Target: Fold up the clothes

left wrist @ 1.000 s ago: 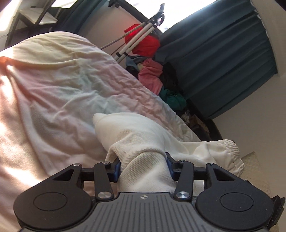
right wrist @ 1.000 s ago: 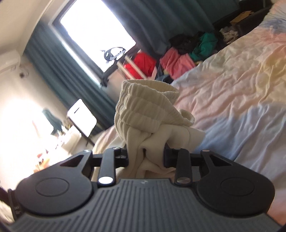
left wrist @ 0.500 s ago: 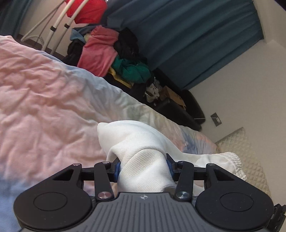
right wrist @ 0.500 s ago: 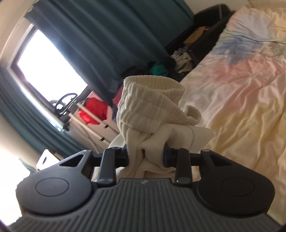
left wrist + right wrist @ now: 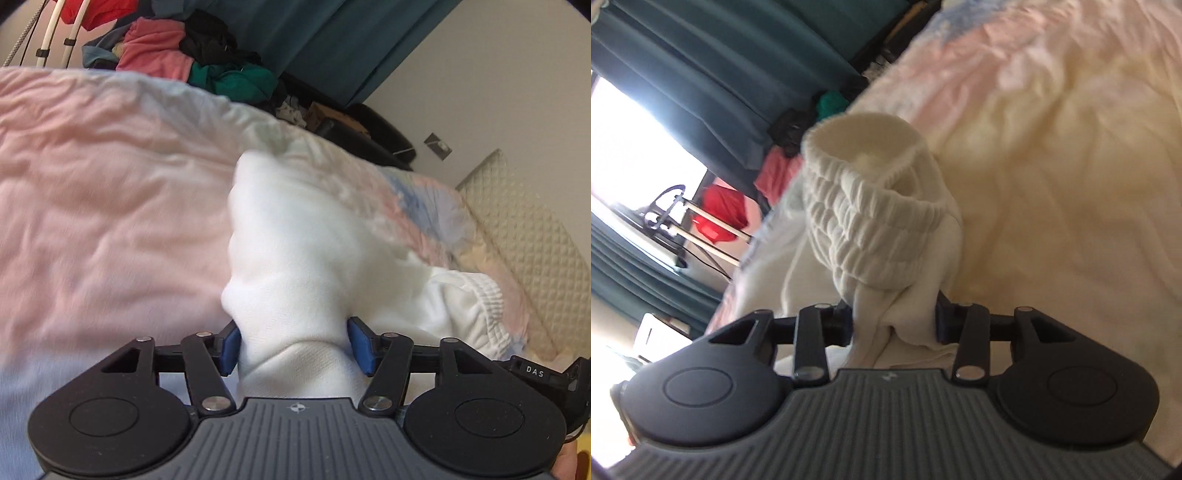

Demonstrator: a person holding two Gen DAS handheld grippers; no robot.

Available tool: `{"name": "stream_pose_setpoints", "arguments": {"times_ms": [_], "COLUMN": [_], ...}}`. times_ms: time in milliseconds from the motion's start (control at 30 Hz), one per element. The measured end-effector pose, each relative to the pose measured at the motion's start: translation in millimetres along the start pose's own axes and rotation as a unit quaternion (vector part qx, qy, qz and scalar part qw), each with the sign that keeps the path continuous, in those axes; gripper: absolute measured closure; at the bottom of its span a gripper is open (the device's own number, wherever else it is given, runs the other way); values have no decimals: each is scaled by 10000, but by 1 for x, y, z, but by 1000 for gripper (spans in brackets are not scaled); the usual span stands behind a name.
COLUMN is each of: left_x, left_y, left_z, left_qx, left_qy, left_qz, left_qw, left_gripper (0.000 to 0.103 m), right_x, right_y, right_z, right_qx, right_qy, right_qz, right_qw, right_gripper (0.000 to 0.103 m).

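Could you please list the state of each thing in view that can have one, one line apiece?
Left gripper: jaws have just been opening, white garment bunched between the blue pads.
Right gripper: jaws have just been opening, the garment's ribbed elastic band bunched between them.
White garment: crumpled, not yet folded.
Bed sheet: wrinkled, spread over the bed.
Curtain: partly drawn, window showing.
Clothes pile: heaped, unfolded.

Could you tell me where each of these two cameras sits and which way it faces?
Left wrist: on the left gripper, looking along its blue pads over the white knit garment to the pastel bedspread; a fingertip shows bottom right.
Right wrist: on the right gripper, facing the garment's ribbed cuff and teal curtains.
Both share garment, bedspread, curtains, each gripper's jaws just opening around cloth.
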State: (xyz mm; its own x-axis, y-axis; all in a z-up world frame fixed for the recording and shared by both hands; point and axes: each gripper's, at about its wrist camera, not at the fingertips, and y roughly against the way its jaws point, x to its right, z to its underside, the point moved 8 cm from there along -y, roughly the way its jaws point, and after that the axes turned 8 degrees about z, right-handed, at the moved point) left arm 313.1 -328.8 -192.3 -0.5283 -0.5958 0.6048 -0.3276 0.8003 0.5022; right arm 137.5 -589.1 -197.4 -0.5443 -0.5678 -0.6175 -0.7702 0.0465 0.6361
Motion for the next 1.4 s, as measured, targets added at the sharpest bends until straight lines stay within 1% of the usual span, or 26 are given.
{"name": "stream_pose_setpoints", "arguments": {"times_ms": [33, 67, 100, 133, 233, 300, 333, 467, 533, 633, 700, 733, 767, 800, 833, 867, 967, 1067, 1167, 1267, 1333, 1400], "left_x": [0, 1, 4, 8, 23, 39, 48, 90, 114, 147, 169, 180, 190, 199, 209, 217, 238, 249, 250, 250, 247, 243], "left_y": [4, 8, 11, 16, 35, 54, 65, 109, 134, 171, 195, 207, 218, 228, 239, 250, 279, 303, 323, 336, 344, 348], "left_z": [5, 6, 6, 5, 0, -4, -6, -14, -17, -18, -15, -13, -10, -8, -4, 1, 15, 30, 48, 66, 78, 90], "left_qx": [46, 77, 97, 106, 89, 125, 144, 251, 379, 586, 656, 691, 720, 748, 785, 837, 1004, 1161, 1315, 1353, 1489, 1562], "left_qy": [2, 11, 23, -9, -302, -517, -606, -995, -1247, -1516, -1632, -1696, -1770, -1857, -1971, -2070, -2300, -2375, -2391, -2625, -2650, -2664], "left_qz": [-19, -49, -85, -167, -529, -685, -744, -918, -1004, -1082, -1032, -1009, -992, -986, -1013, -1066, -1217, -1180, -1244, -1414, -1466, -1597], "left_qw": [10000, 10000, 9999, 9998, 9981, 9962, 9953, 9905, 9864, 9807, 9790, 9779, 9766, 9748, 9720, 9689, 9603, 9572, 9540, 9449, 9413, 9376], "left_gripper": [38, 38, 38, 35, 28, 26, 21, 13, 1, 0, 0, 0, 0, 0, 0, 0, 0, 0, 0, 0, 0, 0], "right_x": [5, 6, 7, 4, -3, -10, -13, -41, -59, -90, -109, -119, -128, -137, -145, -153, -166, -174, -177, -173, -170, -167], "right_y": [-2, -2, -1, 2, 22, 46, 60, 118, 146, 187, 212, 224, 237, 249, 260, 270, 290, 307, 317, 318, 317, 312], "right_z": [6, 9, 11, 10, 4, -2, -5, -15, -16, -18, -15, -12, -8, -4, 0, 5, 21, 38, 58, 78, 93, 107], "right_qx": [5, 44, 58, 9, -116, -46, 33, 387, 567, 874, 1068, 1161, 1245, 1337, 1431, 1493, 1548, 1776, 1965, 2080, 2147, 2187], "right_qy": [-36, -38, -36, -26, 87, 339, 483, 1140, 1386, 1652, 1884, 2004, 2128, 2222, 2305, 2385, 2578, 2718, 2832, 2896, 2958, 3052], "right_qz": [31, 36, 63, 142, 553, 772, 845, 958, 913, 767, 712, 672, 600, 512, 397, 317, 295, 336, 357, 430, 496, 521], "right_qw": [10000, 10000, 10000, 9999, 9984, 9964, 9952, 9881, 9845, 9794, 9737, 9705, 9673, 9644, 9617, 9591, 9532, 9452, 9380, 9333, 9295, 9254], "right_gripper": [54, 52, 51, 49, 48, 48, 48, 48, 48, 47, 40, 32, 19, 13, 16, 15, 15, 15, 15, 15, 15, 15]}}
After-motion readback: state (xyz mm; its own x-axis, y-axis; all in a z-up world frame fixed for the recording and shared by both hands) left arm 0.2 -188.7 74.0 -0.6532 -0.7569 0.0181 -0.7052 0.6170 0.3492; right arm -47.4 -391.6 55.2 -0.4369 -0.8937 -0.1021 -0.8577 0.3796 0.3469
